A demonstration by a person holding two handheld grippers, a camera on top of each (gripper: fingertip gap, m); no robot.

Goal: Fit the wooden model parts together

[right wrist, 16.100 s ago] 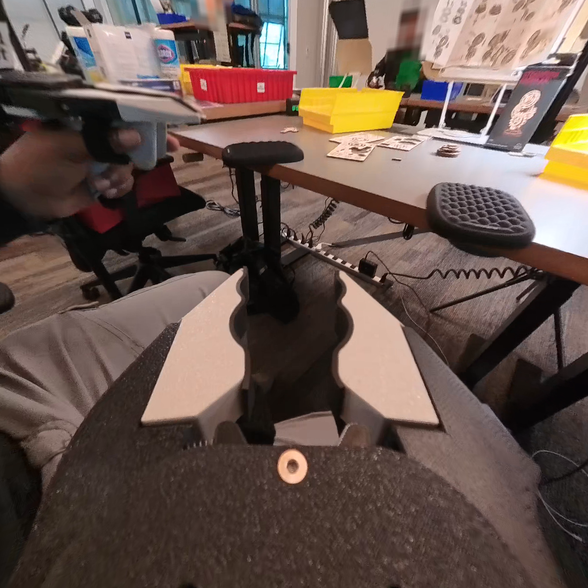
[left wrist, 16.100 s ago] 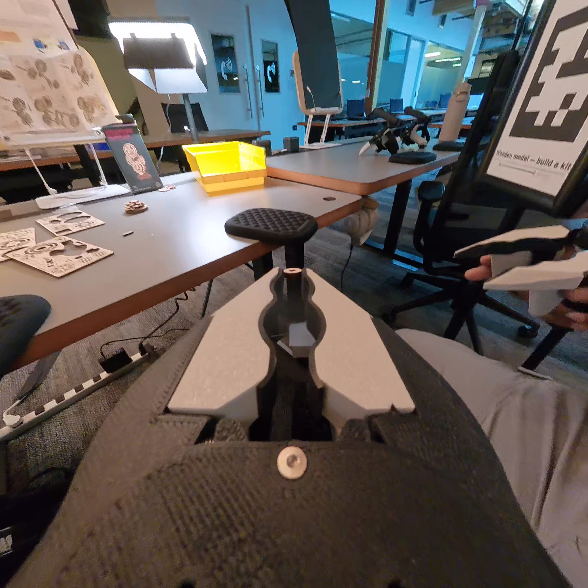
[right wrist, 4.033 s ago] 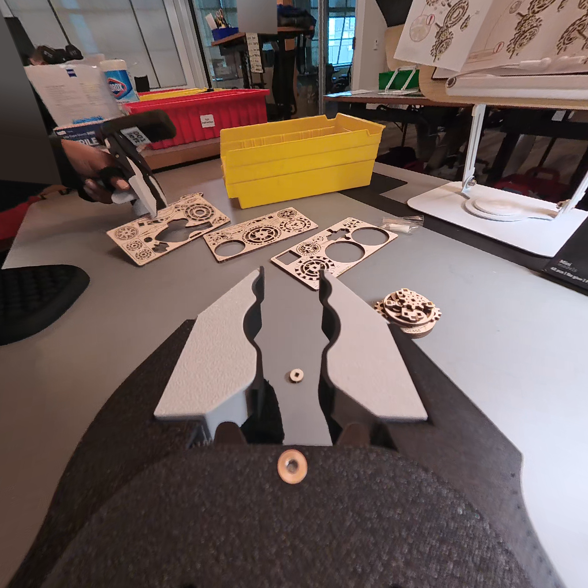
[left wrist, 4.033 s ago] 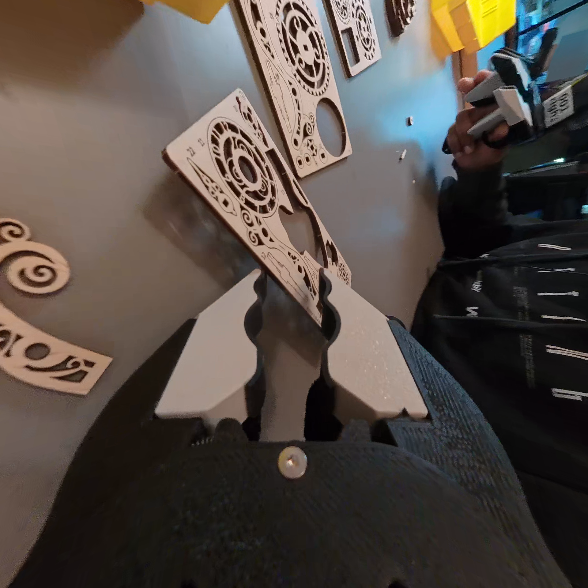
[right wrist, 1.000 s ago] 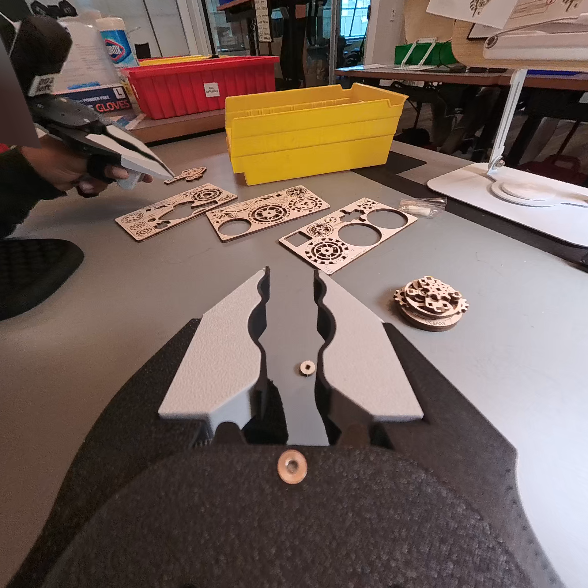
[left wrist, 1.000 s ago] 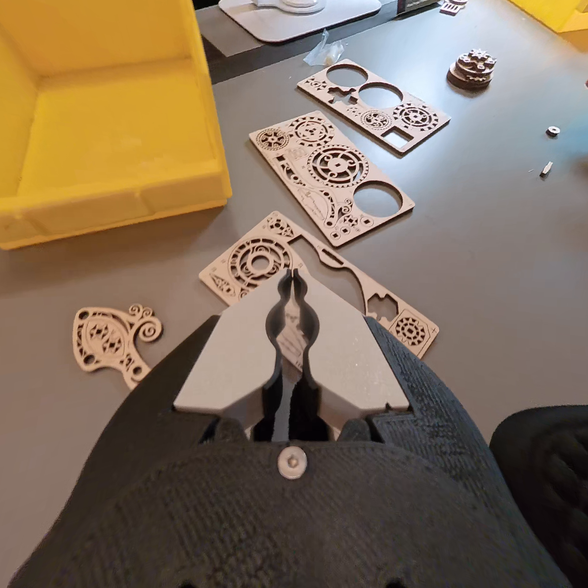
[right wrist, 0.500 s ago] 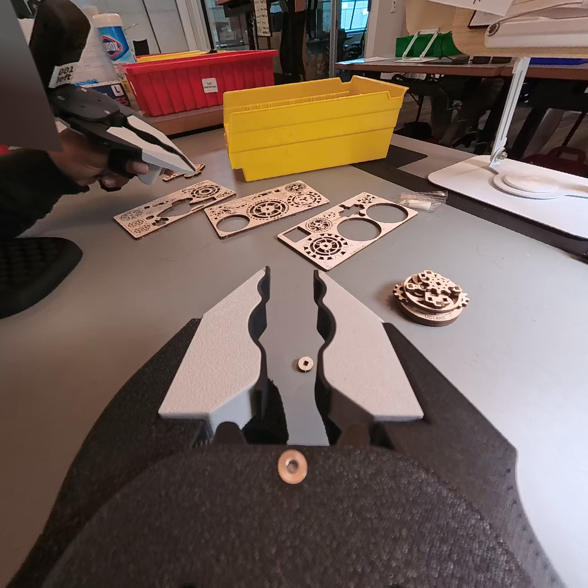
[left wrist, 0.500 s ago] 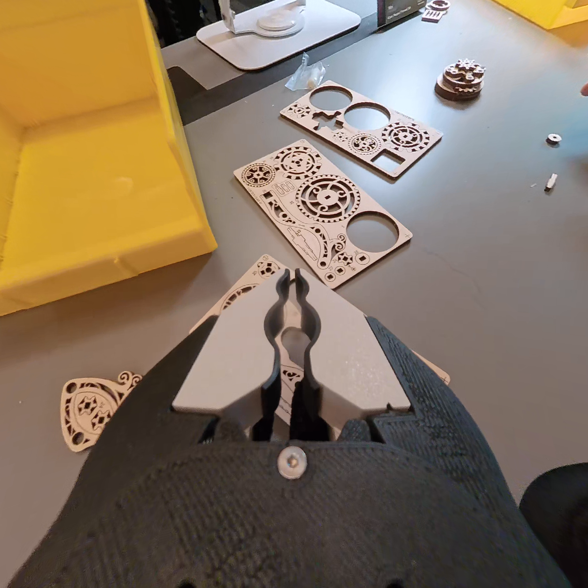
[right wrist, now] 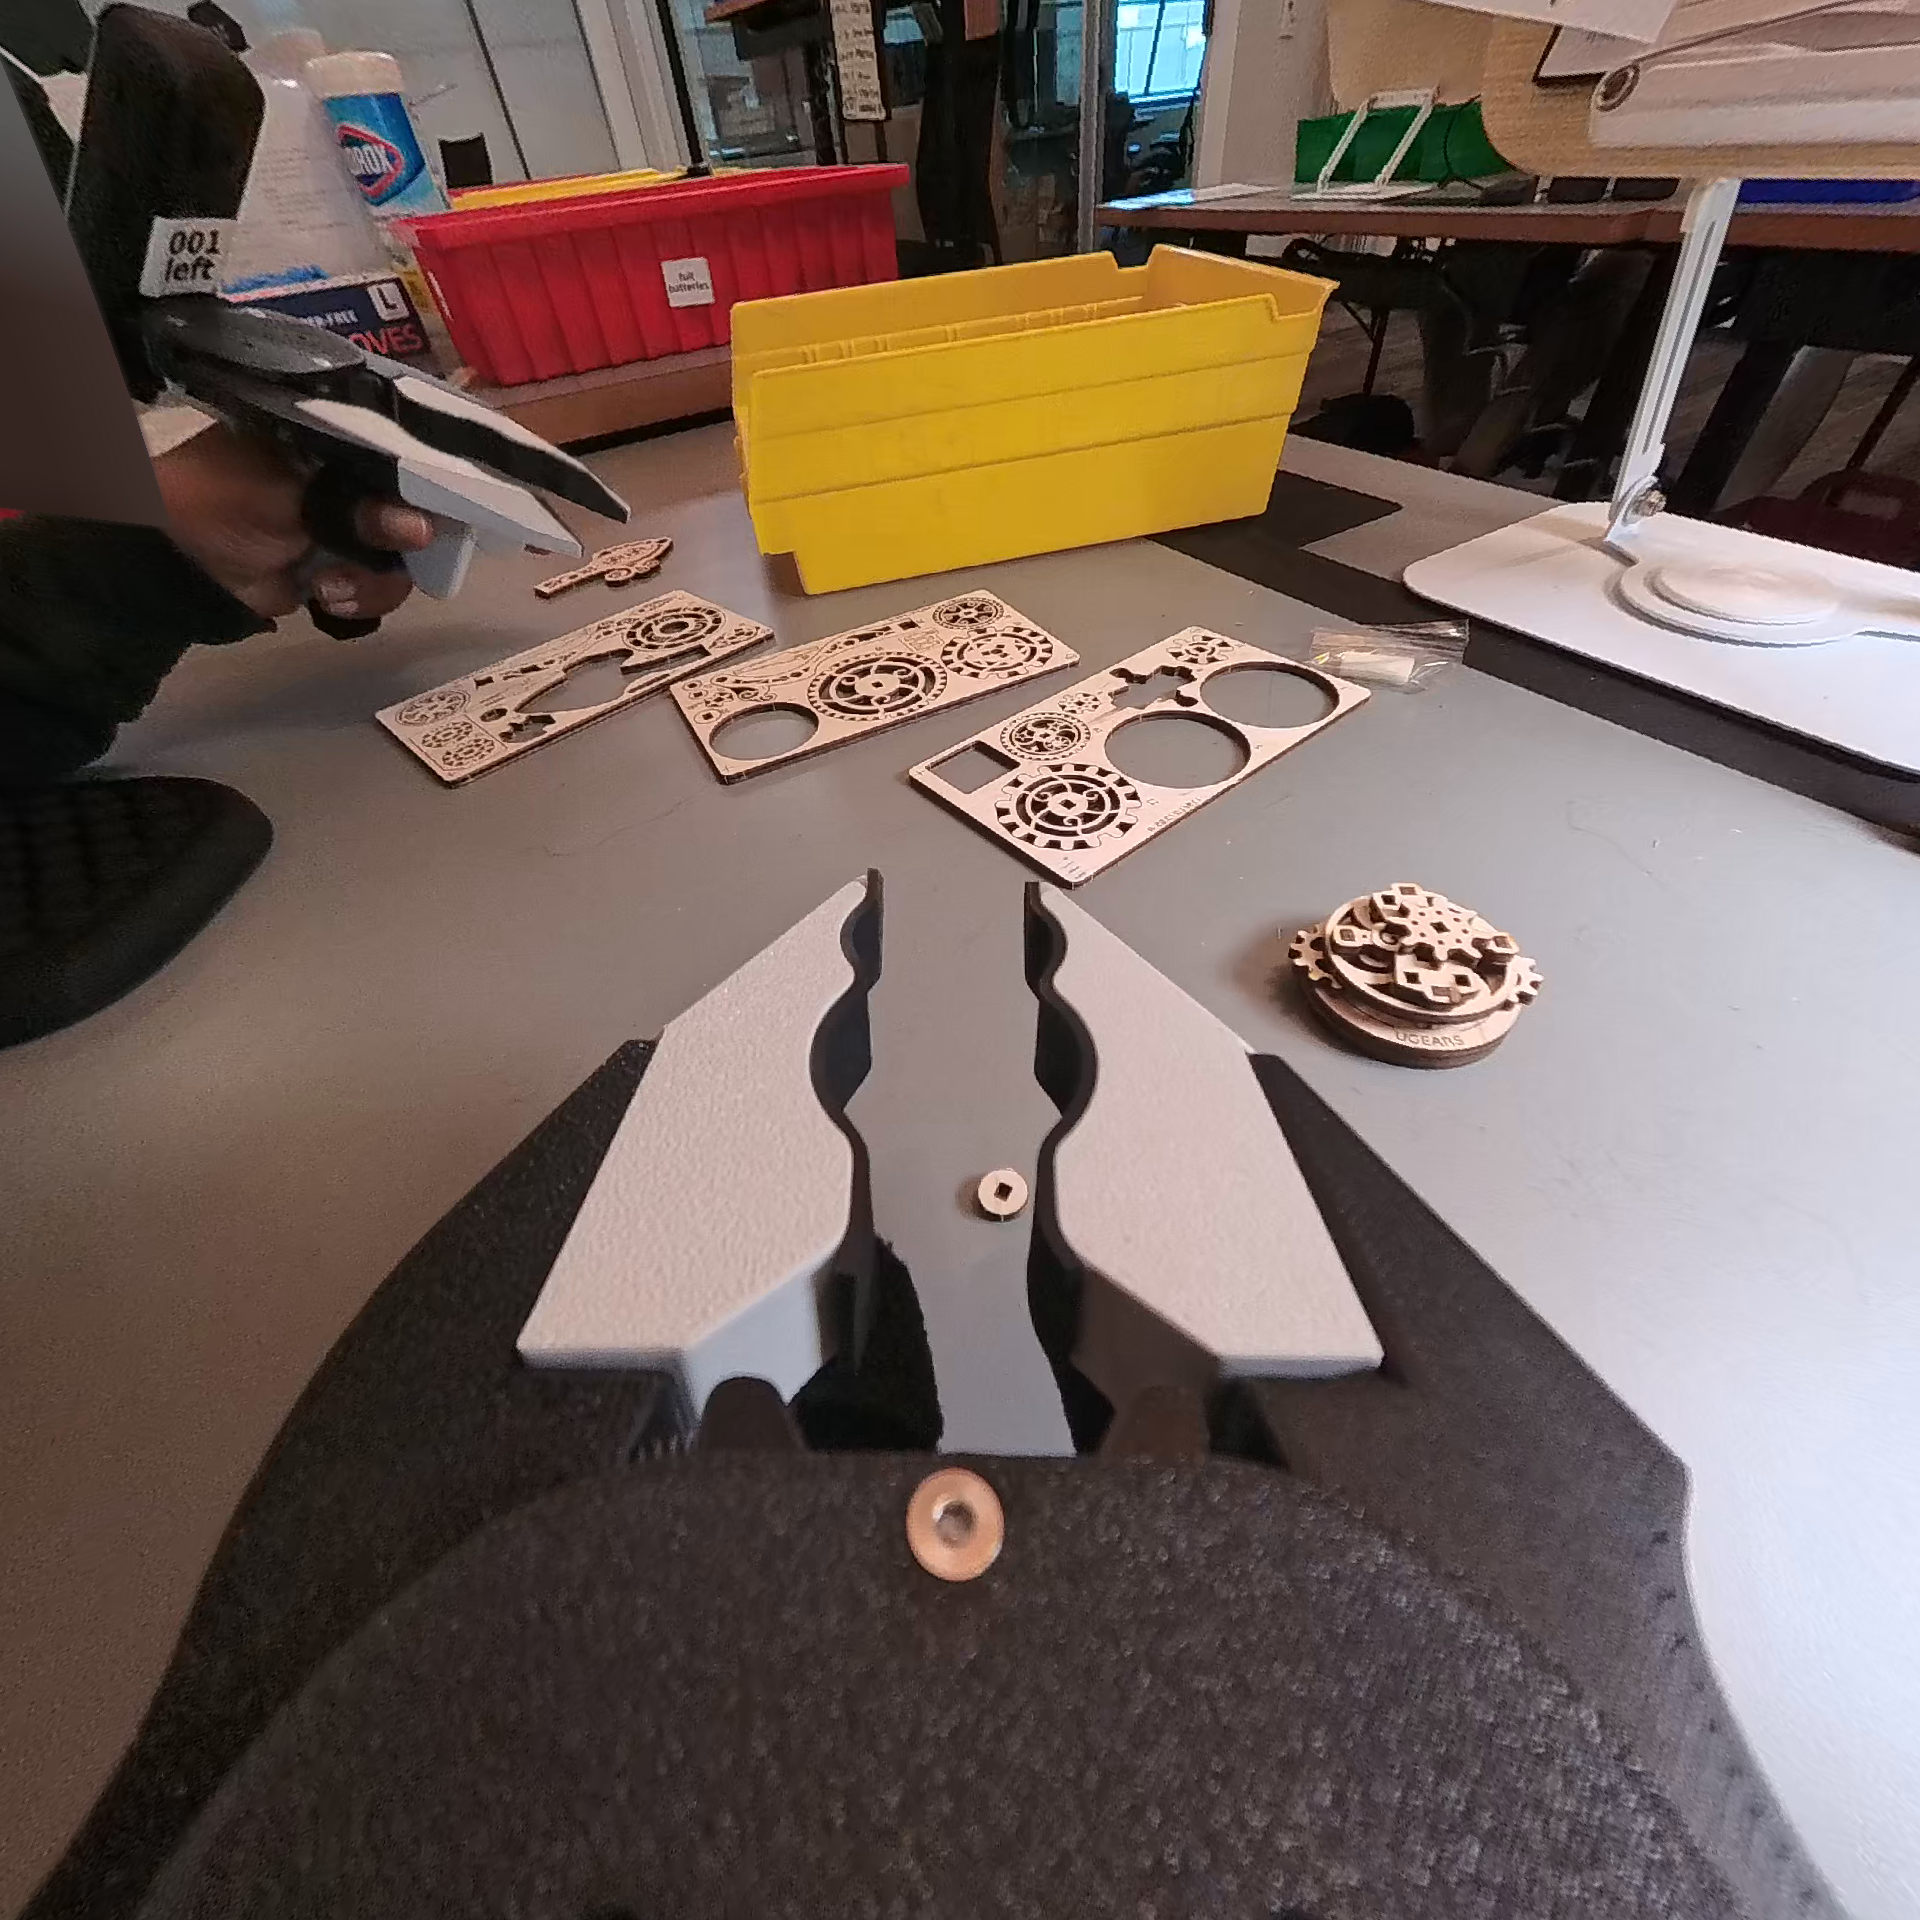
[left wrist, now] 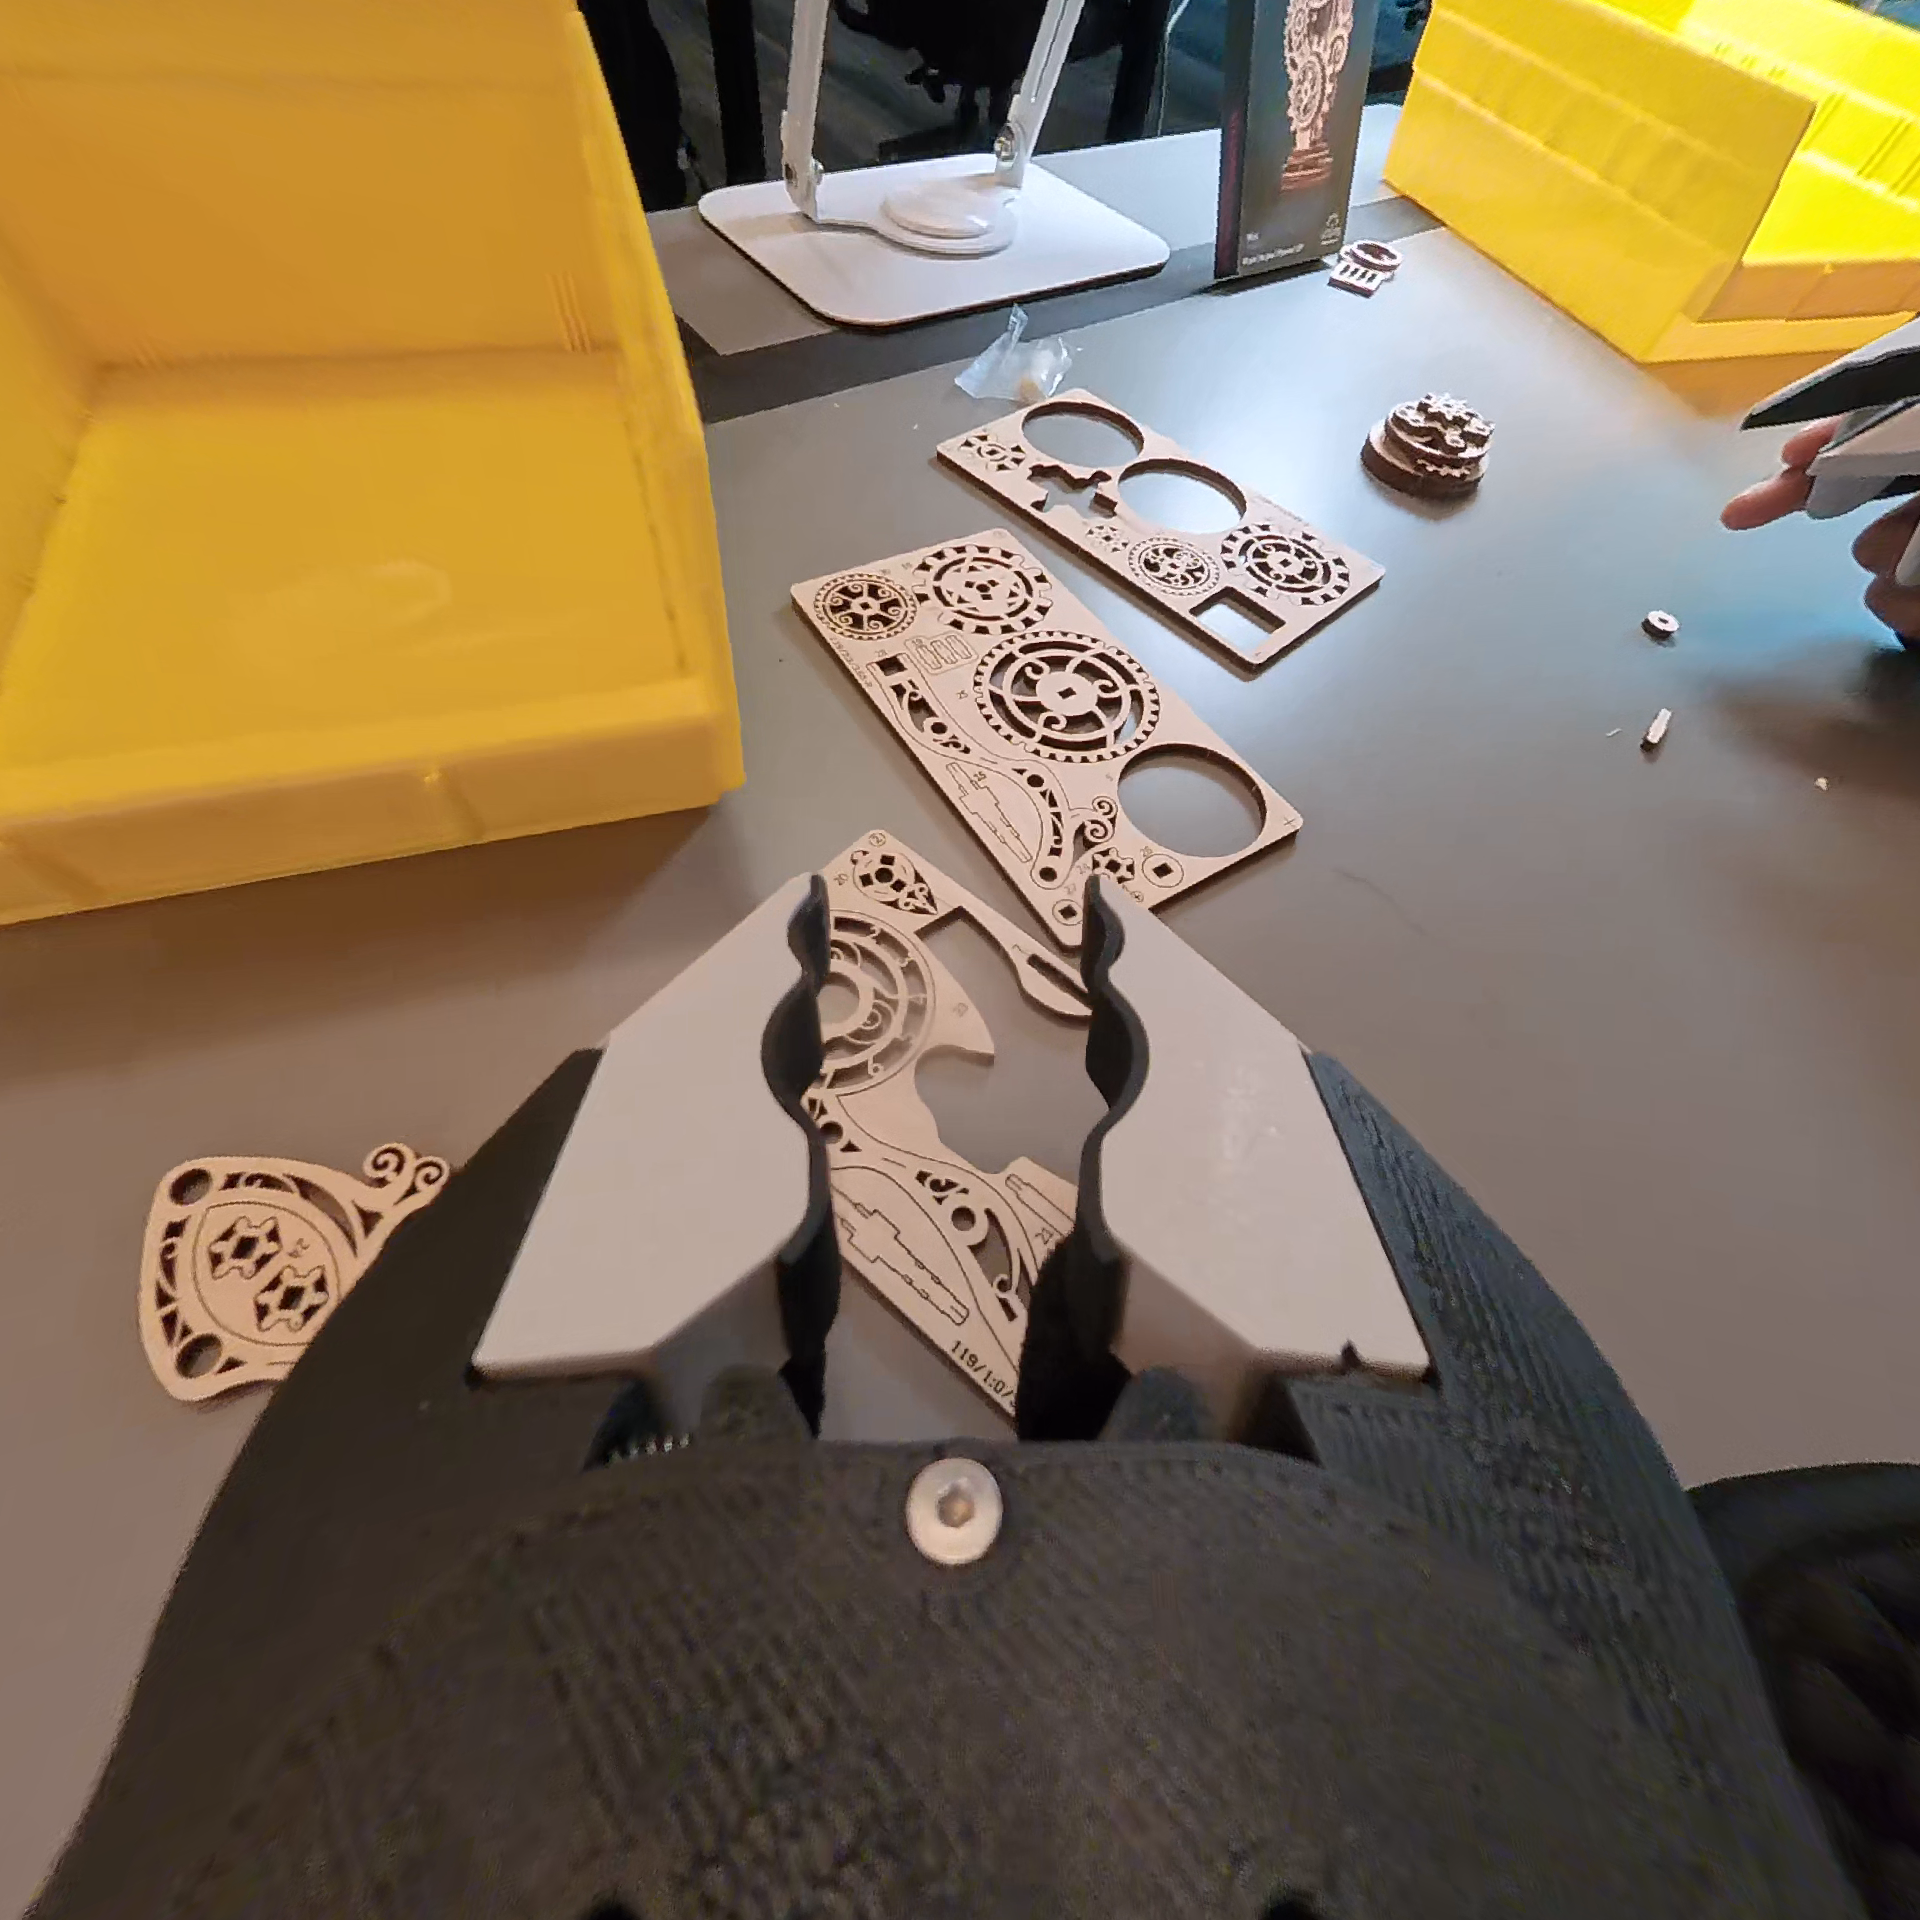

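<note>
Left claw [left wrist: 951, 914] has opened (empty) above the wooden sheet [left wrist: 925, 1132].

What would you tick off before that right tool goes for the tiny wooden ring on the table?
1. Right tool open: ok, its jaws stand apart with nothing between them.
2. Small wooden ring lined up: ok, it lies flat on the grey table, in the gap between the fingers.
3. Ring free of neighbours: ok, the assembled gear stack sits apart, to its right.
4. Left tool out of the way: ok, it is open above the leftmost part sheet, far from the ring.
5. Tool height above the table: cannot tell.
6. Loose peg near the ring: ok in the left wrist view; hidden in the right.
</note>
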